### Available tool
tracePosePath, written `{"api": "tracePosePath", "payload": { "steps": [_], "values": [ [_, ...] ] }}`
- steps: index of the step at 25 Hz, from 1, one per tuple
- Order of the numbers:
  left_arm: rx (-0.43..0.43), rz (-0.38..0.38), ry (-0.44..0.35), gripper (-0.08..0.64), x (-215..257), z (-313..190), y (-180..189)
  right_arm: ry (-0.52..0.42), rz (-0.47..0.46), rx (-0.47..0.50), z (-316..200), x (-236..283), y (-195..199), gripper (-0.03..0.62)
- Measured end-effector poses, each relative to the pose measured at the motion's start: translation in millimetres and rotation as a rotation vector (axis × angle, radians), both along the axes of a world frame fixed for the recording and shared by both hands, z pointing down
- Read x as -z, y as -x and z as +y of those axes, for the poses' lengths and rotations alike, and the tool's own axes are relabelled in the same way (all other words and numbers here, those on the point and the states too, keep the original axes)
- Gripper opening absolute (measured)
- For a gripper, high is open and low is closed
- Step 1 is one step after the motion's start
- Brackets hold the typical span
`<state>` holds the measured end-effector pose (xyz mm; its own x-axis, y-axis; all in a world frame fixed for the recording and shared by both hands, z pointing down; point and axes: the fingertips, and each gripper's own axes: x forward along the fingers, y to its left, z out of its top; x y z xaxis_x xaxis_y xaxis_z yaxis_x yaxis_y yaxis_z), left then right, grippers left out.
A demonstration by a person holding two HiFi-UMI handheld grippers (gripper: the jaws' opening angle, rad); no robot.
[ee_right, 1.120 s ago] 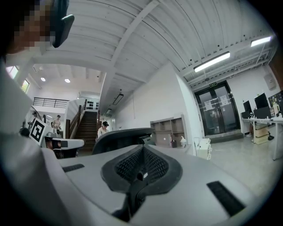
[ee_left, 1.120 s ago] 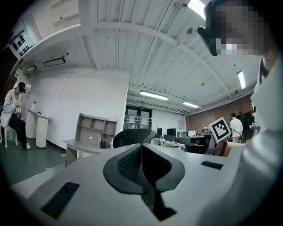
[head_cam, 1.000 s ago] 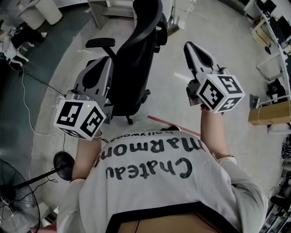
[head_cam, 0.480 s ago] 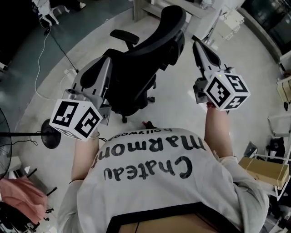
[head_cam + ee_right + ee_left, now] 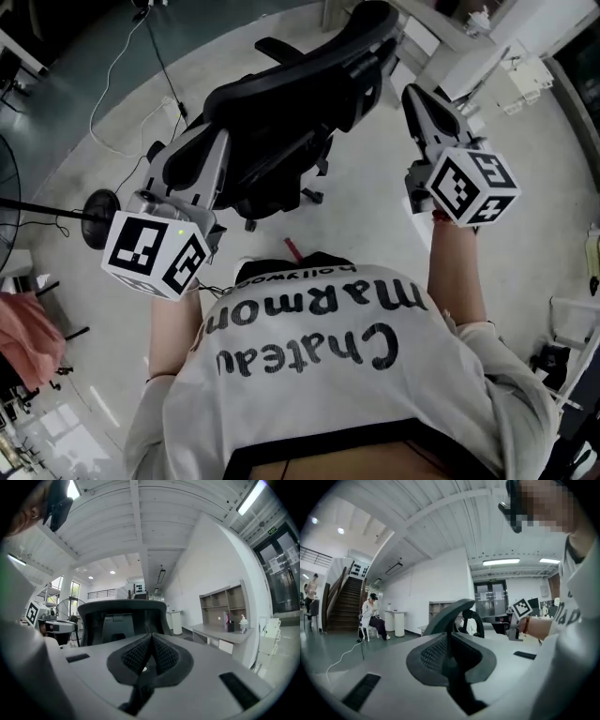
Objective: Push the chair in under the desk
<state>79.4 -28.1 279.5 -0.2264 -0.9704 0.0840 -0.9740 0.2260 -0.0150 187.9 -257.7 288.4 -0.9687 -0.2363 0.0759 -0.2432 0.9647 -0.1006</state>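
A black office chair [image 5: 281,122] stands on the pale floor, its backrest towards a white desk [image 5: 448,26] at the top of the head view. My left gripper [image 5: 214,141] is shut and empty at the chair's left side, overlapping its seat edge; whether it touches I cannot tell. My right gripper [image 5: 412,94] is also shut and empty, just right of the backrest and apart from it. In the left gripper view the shut gripper [image 5: 447,641] points level at the chair's curved back [image 5: 452,613]. The right gripper [image 5: 151,641] faces the broad backrest [image 5: 119,618] head-on.
A floor fan's round base [image 5: 98,206] and a loose cable [image 5: 122,56] lie left of the chair. A red mark [image 5: 292,249] is on the floor by my feet. A white desk with shelves [image 5: 222,630] lines the right wall. A person sits far off [image 5: 372,616].
The head view has swung round, so the chair and desk now sit higher and further right in it. Both grippers moved along with the chair between them, and both stayed shut.
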Motion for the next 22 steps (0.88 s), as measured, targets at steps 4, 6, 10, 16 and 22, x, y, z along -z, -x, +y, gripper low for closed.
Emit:
{"api": "tracePosePath", "payload": {
  "steps": [4, 6, 10, 16, 22],
  "values": [
    [-0.091, -0.116, 0.222, 0.140, -20, -6, -31, 0.050, 0.009, 0.031, -9, -15, 4, 0.009],
    [-0.107, -0.185, 0.334, 0.150, -33, -8, -41, 0.058, 0.019, 0.055, -8, -21, 7, 0.009],
    [-0.102, -0.291, 0.530, 0.152, -62, -10, -47, 0.059, 0.018, 0.069, -12, -22, 8, 0.009],
    [-0.062, -0.292, 0.584, 0.150, -83, -11, -37, 0.088, -0.009, 0.068, -17, -24, 6, 0.009],
    [-0.072, -0.304, 0.586, 0.166, -83, -7, -29, 0.079, -0.017, 0.056, -28, -20, -3, 0.009]
  ]
}}
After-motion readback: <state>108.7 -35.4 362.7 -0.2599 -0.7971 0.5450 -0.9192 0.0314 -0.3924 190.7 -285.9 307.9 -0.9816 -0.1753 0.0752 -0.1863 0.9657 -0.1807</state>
